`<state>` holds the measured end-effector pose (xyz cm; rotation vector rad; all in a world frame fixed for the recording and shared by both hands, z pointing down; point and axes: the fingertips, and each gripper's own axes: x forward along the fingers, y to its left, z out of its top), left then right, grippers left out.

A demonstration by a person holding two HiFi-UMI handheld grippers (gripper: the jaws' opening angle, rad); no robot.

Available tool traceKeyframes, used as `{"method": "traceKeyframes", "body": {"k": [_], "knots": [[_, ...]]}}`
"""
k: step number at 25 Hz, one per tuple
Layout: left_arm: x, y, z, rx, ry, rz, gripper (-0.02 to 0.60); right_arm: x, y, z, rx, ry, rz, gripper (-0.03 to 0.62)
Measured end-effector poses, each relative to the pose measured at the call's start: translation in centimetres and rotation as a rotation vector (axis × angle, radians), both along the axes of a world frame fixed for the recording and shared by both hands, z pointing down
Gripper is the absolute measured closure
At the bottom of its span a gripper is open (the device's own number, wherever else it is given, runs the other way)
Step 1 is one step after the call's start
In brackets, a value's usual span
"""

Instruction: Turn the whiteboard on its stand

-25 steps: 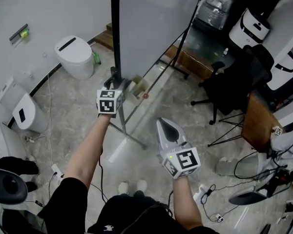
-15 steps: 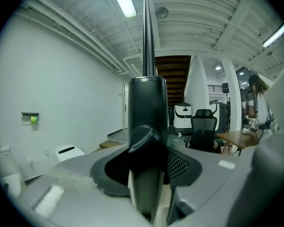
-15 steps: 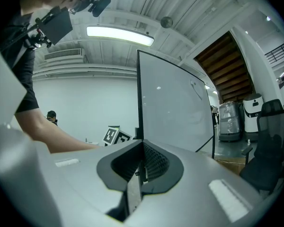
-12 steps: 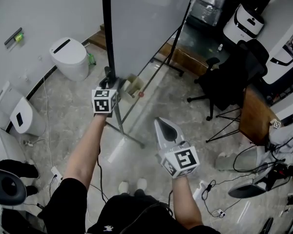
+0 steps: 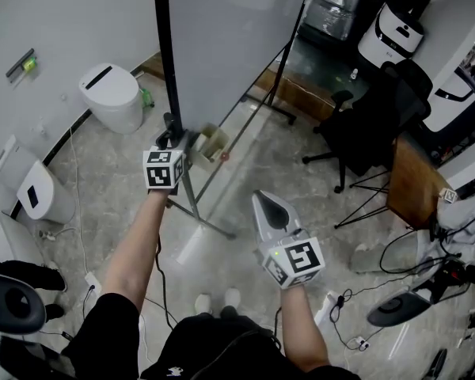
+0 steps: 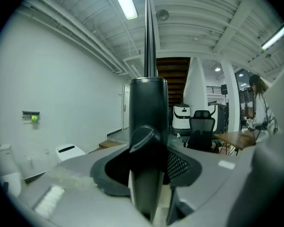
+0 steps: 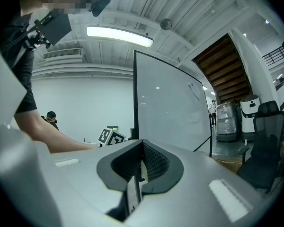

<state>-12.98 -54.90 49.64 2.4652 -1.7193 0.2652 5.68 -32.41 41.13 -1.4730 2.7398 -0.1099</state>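
- Floor (image 5: 103, 188): pale stone look, glossy; plain white wall (image 5: 71, 14) runs along 10 to 11 o'clock.
- White rounded unit (image 5: 111, 93) stands on the floor at 10 o'clock, beside the wall.
- Black office chair (image 5: 364, 133) at 2 o'clock; wooden table (image 5: 412, 200) at 3 o'clock; loose cables (image 5: 340, 323) on the floor at 4 o'clock.
- Whiteboard (image 5: 222, 38) at 12 o'clock: big flat pale panel, upright on its stand. A thin metal stand leg (image 5: 202, 216) slants across the floor toward my feet.
- My left claw (image 5: 171, 137), arm stretched out to 11 o'clock, is partly open and clamped round the black post (image 5: 162, 54) on the board's left edge. The post fills the gap between the jaws.
- The post is smooth, dark and round, and rises straight up.
- My right claw (image 5: 267, 200) sits at 5 o'clock, low and well apart from the board. Its jaws are together with nothing between them, and it touches nothing.
- Claw shells are smooth grey plastic; the pads are black and ribbed.
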Motion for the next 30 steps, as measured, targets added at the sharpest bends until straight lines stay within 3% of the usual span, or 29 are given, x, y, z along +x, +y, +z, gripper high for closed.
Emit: {"method": "traceKeyframes", "body": {"k": [30], "knots": [[-5.2,9.7,-0.5,-0.011,-0.010,0.000,0.394,-2.8,4.4,-2.9,0.040,-0.012,-0.052,0.585]]}}
